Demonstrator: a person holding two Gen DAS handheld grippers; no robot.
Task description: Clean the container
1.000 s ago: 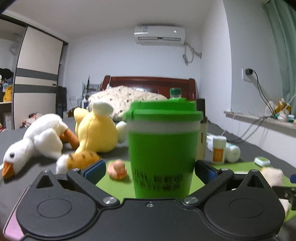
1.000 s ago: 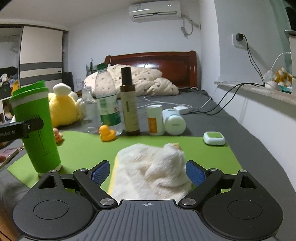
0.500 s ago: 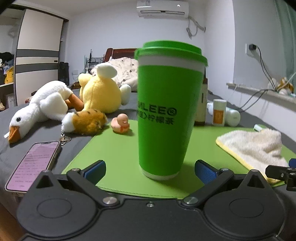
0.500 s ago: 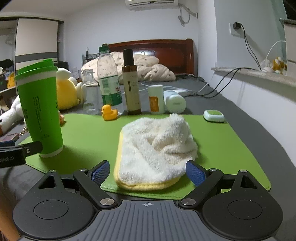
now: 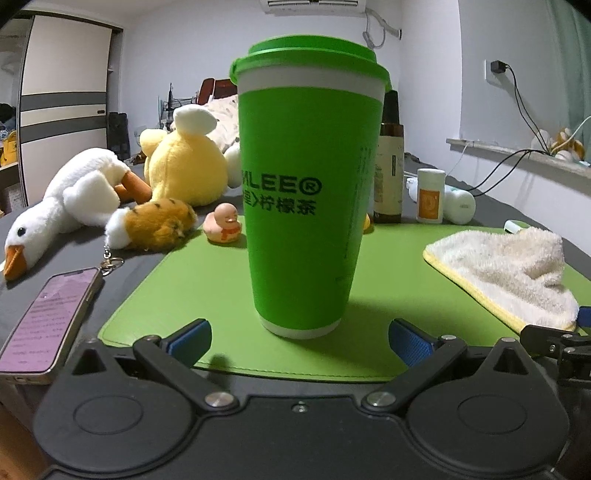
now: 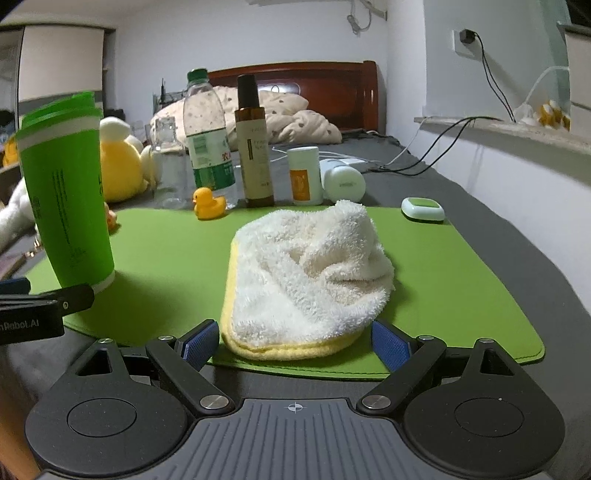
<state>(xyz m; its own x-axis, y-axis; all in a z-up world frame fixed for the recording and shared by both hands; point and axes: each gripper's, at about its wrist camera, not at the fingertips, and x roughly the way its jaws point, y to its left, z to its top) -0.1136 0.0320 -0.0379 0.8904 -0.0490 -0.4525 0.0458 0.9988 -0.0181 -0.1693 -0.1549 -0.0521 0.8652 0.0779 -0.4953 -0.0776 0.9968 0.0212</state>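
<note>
My wide-open, empty left gripper (image 5: 299, 341) faces the tall, upright bright-green lidded plastic cup (image 5: 308, 192) with black lettering on the green rubbery mat (image 5: 207, 280), while my right gripper (image 6: 295, 341), equally spread, flanks the crumpled cream yellow-edged towel (image 6: 306, 273) untouched.

White walls, white ceiling, flat indoor light. Ahead of the tongs, on the far wall (image 6: 295, 33): dark wood headboard (image 6: 314, 77) with rumpled patterned bedding (image 6: 295, 118) in front. AC unit (image 5: 314, 3) high on that wall, cable hanging off its right end. Far left: sliding wardrobe door (image 5: 62, 107), white with grey bands. Right side: white wall, socket with black plug (image 5: 498, 68), cables trailing down to a window ledge (image 5: 517, 155). Pale green curtain (image 5: 569, 55) at the right edge. Grey surface (image 6: 498, 229) runs underneath.
</note>
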